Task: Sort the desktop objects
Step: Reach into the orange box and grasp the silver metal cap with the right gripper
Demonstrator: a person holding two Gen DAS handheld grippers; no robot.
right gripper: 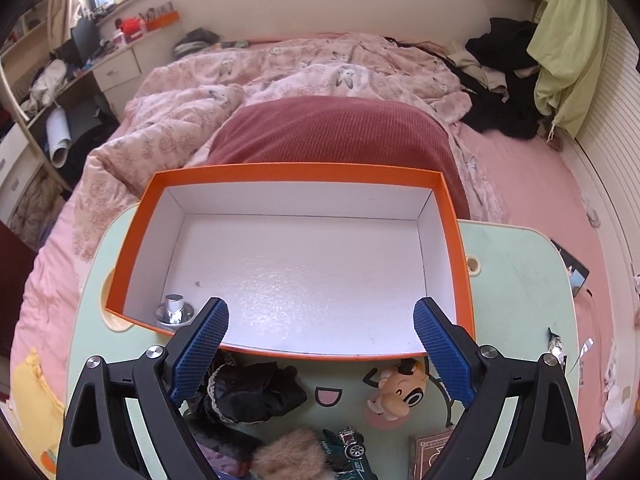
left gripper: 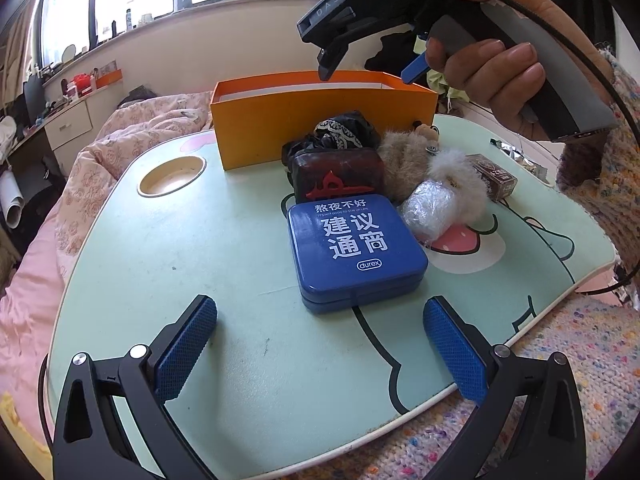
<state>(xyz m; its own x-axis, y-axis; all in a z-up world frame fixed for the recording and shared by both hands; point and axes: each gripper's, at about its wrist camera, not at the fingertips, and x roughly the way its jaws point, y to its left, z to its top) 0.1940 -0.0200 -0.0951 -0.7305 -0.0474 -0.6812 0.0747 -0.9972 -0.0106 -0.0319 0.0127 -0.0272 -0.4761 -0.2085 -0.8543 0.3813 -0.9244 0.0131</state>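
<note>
An orange box (left gripper: pixel 320 136) (right gripper: pixel 464 264) with a white inside stands at the back of the pale green lap table (left gripper: pixel 180 280). A small silver metal piece (right gripper: pixel 174 310) lies in its near left corner. In front of the box sit a blue tin (left gripper: pixel 356 248), a dark red pouch (left gripper: pixel 338 178), black lace cloth (left gripper: pixel 332 132) (right gripper: pixel 244 392), a furry toy (left gripper: pixel 416 156), a plastic-wrapped bundle (left gripper: pixel 430 210) and a brown card box (left gripper: pixel 494 176). My left gripper (left gripper: pixel 320 348) is open just short of the blue tin. My right gripper (right gripper: pixel 320 344) (left gripper: pixel 368 72) hangs open and empty over the orange box's near edge.
A round cup recess (left gripper: pixel 172 178) is at the table's left. A cartoon figurine (right gripper: pixel 400 394) and a toy car (right gripper: pixel 348 448) lie near the box. The table rests on a bed with a pink quilt (right gripper: pixel 280 80). A person's hand (left gripper: pixel 500 68) holds the right gripper.
</note>
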